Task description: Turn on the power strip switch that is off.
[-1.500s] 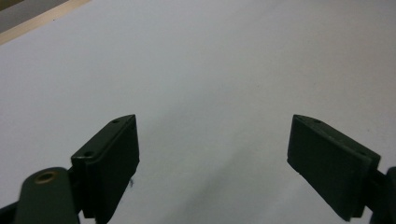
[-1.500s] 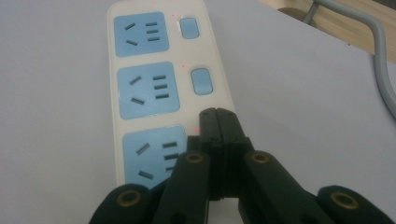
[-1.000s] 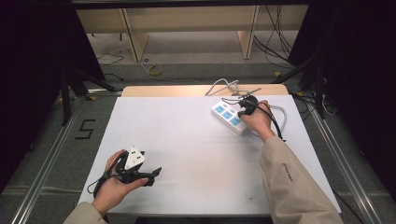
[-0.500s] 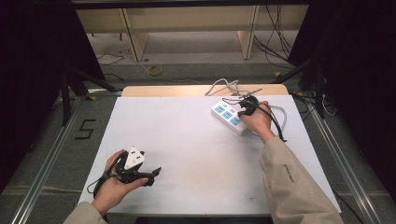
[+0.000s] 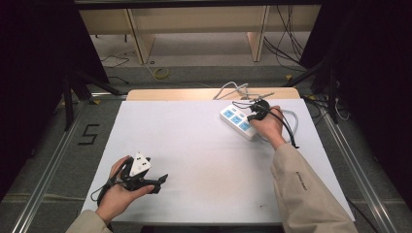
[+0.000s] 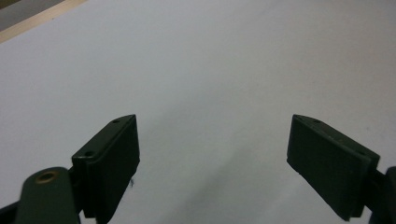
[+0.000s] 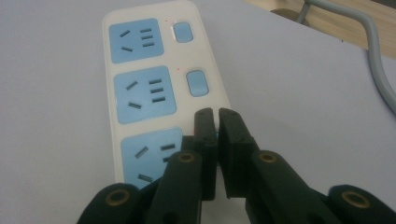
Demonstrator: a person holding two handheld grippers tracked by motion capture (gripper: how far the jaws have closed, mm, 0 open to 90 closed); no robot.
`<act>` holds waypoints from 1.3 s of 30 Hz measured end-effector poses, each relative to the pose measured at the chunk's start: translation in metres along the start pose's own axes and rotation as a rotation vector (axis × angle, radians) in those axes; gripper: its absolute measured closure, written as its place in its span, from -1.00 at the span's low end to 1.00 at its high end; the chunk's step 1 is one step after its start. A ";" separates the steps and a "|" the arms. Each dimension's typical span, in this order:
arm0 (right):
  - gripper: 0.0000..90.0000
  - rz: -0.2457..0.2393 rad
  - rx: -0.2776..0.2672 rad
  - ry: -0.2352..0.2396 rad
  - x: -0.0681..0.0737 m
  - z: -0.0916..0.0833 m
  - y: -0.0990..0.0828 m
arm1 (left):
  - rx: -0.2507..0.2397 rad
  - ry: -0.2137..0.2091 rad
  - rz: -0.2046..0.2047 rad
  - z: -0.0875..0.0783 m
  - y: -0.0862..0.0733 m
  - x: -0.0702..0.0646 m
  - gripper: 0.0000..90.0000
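A white power strip point(image 5: 236, 121) with three blue sockets and blue switches lies at the table's far right. In the right gripper view the power strip point(image 7: 144, 79) runs away from the camera. My right gripper point(image 7: 216, 116) is shut, its tips resting over the strip's near end, where the nearest switch is hidden beneath them. From above, the right gripper point(image 5: 252, 115) sits on the strip's right part, held by a hand. My left gripper point(image 5: 163, 178) lies near the front left of the table, open with nothing between its jaws; the left gripper point(image 6: 212, 149) has white table under it.
The white table point(image 5: 194, 145) has a bare wooden strip along its far edge. A grey cable point(image 5: 232, 89) leads off the back from the strip, and the same grey cable point(image 7: 380, 70) curves at the right. Shelving legs and loose cables stand on the floor behind.
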State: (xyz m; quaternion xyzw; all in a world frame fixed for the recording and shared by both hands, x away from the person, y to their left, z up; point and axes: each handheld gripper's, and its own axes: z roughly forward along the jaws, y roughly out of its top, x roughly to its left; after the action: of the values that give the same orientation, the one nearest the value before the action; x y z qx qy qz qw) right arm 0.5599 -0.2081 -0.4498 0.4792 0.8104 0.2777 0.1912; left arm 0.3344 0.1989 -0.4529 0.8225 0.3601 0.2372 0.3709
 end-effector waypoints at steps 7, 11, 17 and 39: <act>0.84 -0.021 -0.013 -0.008 0.001 -0.003 -0.002 | 0.002 0.000 0.002 0.000 0.000 0.000 -0.63; 0.78 -0.020 -0.017 -0.004 0.001 -0.006 -0.002 | 0.002 0.001 0.001 0.000 0.000 0.000 -0.63; 0.67 -0.005 -0.038 0.019 0.002 -0.013 -0.004 | 0.003 0.002 0.001 0.000 0.000 0.000 -0.63; 0.35 0.002 -0.094 0.057 0.008 -0.039 -0.020 | 0.007 0.003 0.004 0.001 0.000 0.000 -0.63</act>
State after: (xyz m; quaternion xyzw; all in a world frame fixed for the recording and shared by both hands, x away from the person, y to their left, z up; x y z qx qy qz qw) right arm 0.5199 -0.2189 -0.4324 0.4623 0.8011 0.3294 0.1899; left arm 0.3348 0.1988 -0.4535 0.8241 0.3600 0.2379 0.3668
